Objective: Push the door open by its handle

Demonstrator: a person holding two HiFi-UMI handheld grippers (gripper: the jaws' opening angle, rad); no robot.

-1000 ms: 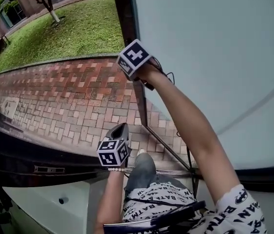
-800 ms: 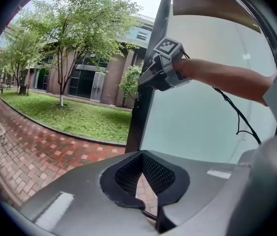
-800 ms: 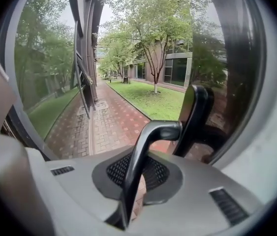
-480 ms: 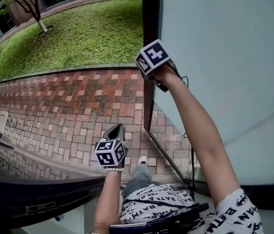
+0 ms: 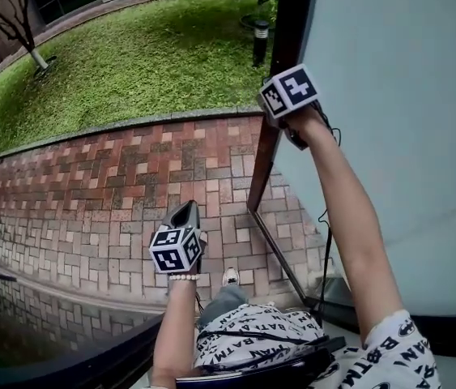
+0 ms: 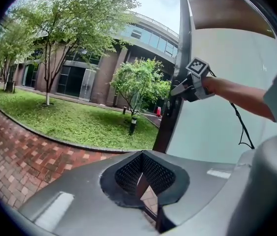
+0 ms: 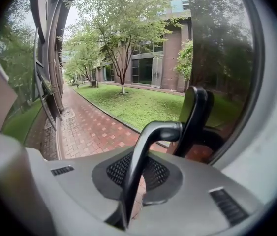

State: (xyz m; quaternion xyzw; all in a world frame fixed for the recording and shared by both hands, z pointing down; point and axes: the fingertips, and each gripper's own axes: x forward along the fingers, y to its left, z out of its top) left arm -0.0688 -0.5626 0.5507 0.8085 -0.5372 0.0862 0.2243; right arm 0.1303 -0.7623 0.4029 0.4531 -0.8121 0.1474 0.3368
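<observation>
Now my right gripper point(image 7: 137, 181) has its fingers clenched on the door handle point(image 7: 150, 136), at the leading edge of the door point(image 5: 389, 96), which stands wide open. I should push steadily along its arc, keeping my wrist loose. My left gripper point(image 6: 143, 183) hangs closed and empty.

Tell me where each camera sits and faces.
Head view: on the person's head, looking steeply down at brick path, lawn, door; left gripper, right gripper, forearms show.
Left gripper view: on the left gripper, facing lawn and building; shut empty jaws show.
Right gripper view: on the right gripper, facing along the door; jaws grip the handle.
Shared: head and left gripper views show the right gripper at the door.
</observation>
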